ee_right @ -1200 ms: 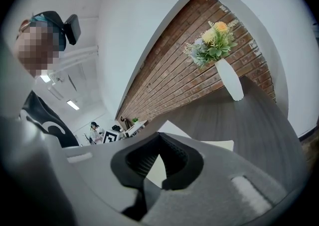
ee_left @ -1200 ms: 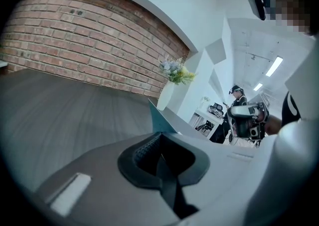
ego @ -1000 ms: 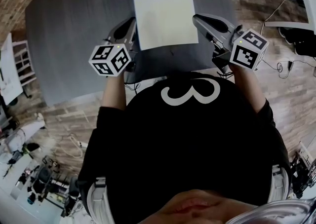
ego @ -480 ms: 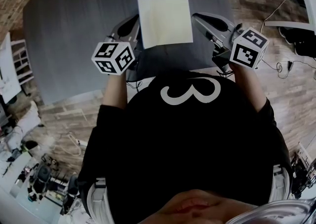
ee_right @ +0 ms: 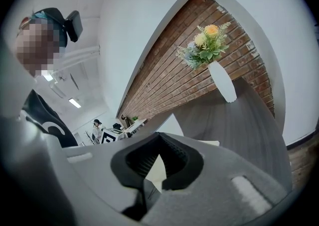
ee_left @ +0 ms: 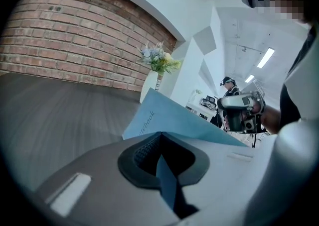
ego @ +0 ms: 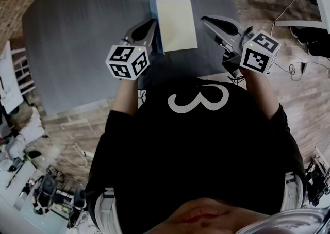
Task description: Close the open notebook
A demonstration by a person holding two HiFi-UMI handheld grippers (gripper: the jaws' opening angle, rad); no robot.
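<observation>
The notebook lies on the dark grey table (ego: 77, 32) in front of me, its cream page (ego: 177, 24) facing up. Its blue left cover (ego: 154, 19) stands nearly upright, raised off the table. My left gripper (ego: 153, 24) is shut on that cover; in the left gripper view the blue cover (ee_left: 164, 120) runs straight between the closed jaws (ee_left: 159, 138). My right gripper (ego: 204, 19) rests just right of the notebook's right edge, jaws together (ee_right: 159, 136). The cream page (ee_right: 153, 172) shows through the gap behind its pads.
A white vase of flowers (ee_right: 222, 80) stands on the table's far end against a brick wall; it also shows in the left gripper view as the vase (ee_left: 151, 84). The table's front edge (ego: 170, 73) is close to my body. Cables lie on the floor (ego: 296, 68) to the right.
My left gripper has swung the blue cover up and to the right, from nearly flat to about upright. The left page is now hidden. The right gripper has stayed put.
</observation>
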